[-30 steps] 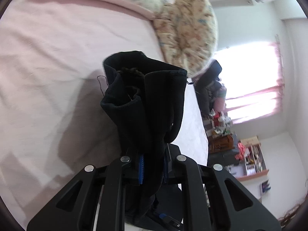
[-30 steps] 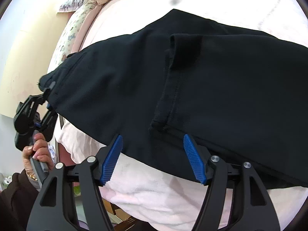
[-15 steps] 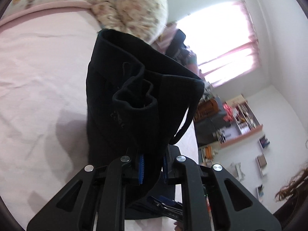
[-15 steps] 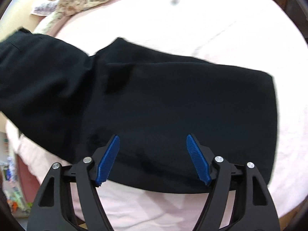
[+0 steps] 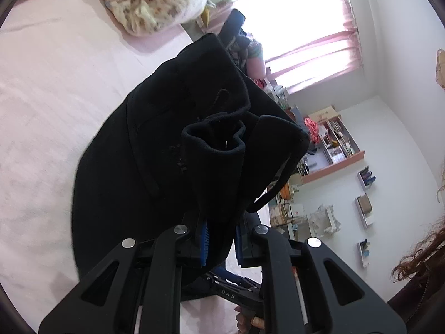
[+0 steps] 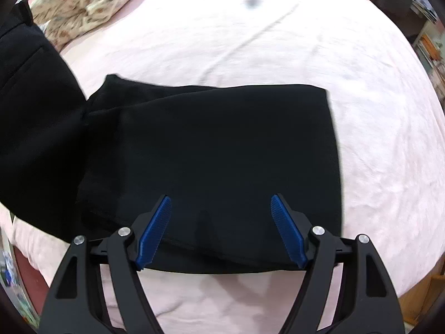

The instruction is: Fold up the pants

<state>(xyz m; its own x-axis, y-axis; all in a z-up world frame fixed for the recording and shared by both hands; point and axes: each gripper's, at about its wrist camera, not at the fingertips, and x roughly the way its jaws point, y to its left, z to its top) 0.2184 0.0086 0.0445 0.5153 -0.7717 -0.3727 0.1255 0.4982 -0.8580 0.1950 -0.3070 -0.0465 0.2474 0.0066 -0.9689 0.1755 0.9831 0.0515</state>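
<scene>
1. The left gripper [image 5: 219,239] was clamped on a bunched end of the black pants [image 6: 222,150], apparently the waistband; its blue pads [image 5: 204,239] pressed the cloth from both sides and held that end lifted clear of the bed [image 6: 250,41].
2. The right gripper [image 6: 221,231] stood with its jaws apart, having just been opening. It pointed down over the near edge of the flat portion, and no cloth was pinched between the pads.
3. The rest of the pants lay flat on the pink sheet, doubled into a rough rectangle.
4. Beyond lay a floral pillow [image 5: 155,2], with a bright curtained window [image 5: 300,27] behind it.
5. Step in hand, by judgement: carrying the lifted end across for the next fold.
6. The next move likely called for laying that end squarely over the flat portion, edges aligned, before release.
</scene>
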